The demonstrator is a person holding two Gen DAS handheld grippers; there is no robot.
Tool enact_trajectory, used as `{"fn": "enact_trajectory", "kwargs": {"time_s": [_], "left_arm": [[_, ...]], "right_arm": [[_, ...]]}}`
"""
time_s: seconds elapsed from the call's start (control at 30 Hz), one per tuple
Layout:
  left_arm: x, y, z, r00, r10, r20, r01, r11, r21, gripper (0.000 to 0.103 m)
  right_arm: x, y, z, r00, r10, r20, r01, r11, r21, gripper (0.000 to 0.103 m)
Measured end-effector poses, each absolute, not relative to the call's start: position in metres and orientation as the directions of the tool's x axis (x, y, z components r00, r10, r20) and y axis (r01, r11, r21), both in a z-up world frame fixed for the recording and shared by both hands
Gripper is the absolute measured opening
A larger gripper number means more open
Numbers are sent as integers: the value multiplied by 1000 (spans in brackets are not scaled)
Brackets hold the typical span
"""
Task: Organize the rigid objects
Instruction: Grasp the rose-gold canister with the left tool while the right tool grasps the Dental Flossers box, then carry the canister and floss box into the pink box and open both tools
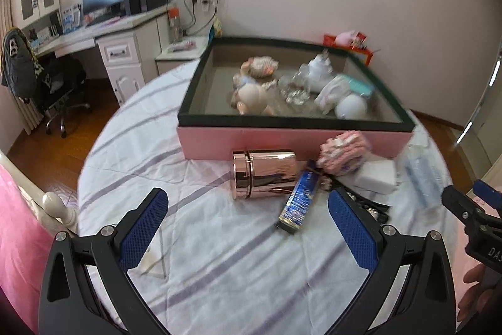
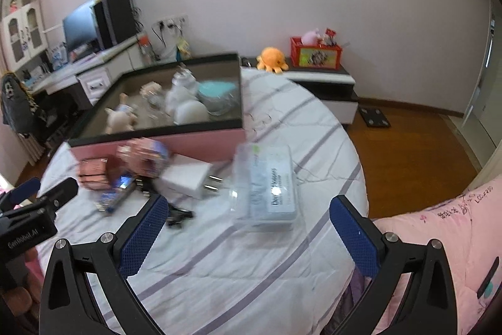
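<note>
One blurred clear case (image 2: 266, 187)

"GenRobot.AI" is printed on the left gripper (image 2: 47, 193) body. "DAS", cut off, shows on the right gripper (image 1: 464, 200). The clear plastic box (image 2: 266, 187) label is blurred, unreadable.

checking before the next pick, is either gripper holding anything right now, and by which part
Nothing is held. The left gripper and the right gripper are both open and empty, above the striped cloth.
</note>
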State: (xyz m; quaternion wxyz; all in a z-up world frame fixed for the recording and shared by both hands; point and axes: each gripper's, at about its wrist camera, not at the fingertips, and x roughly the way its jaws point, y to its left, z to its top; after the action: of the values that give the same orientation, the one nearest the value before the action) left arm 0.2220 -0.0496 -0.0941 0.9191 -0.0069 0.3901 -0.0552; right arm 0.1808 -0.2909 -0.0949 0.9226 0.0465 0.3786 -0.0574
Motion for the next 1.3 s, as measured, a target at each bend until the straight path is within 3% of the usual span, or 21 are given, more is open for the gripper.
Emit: {"fn": "enact_trajectory", "kwargs": {"time_s": [0.43,0.53,0.6,0.63,0.67,0.73,1.3], "left_arm": [[274,-55,-130,620,-100,-778,67,995,-74,101],[279,-53,-131,617,-122,-777,70,993,-100,92],[280,-54,-131,618,-136,-774,80,991,-109,80],[280,-54,-133,609,-139,-781,89,990,-106,67],[280,-56,-135,602,-141,-786,100,990,-101,61],[278,-58,-133,611,-142,-779,111,989,-93,56],[237,-36,-98,657,-178,-733,130,984,-123,56]], "right_arm": [[228,-311,-138,636,-77,-767,160,986,33,103],[233,-313,-145,624,-73,-778,162,986,38,92],[233,-313,-147,625,-73,-777,163,986,38,76],[233,-312,-147,627,-79,-775,163,986,31,72],[234,-311,-147,630,-81,-772,158,987,25,64],[235,-309,-147,633,-80,-770,146,989,17,62],[197,-295,-98,710,4,-704,76,994,82,62]]}}
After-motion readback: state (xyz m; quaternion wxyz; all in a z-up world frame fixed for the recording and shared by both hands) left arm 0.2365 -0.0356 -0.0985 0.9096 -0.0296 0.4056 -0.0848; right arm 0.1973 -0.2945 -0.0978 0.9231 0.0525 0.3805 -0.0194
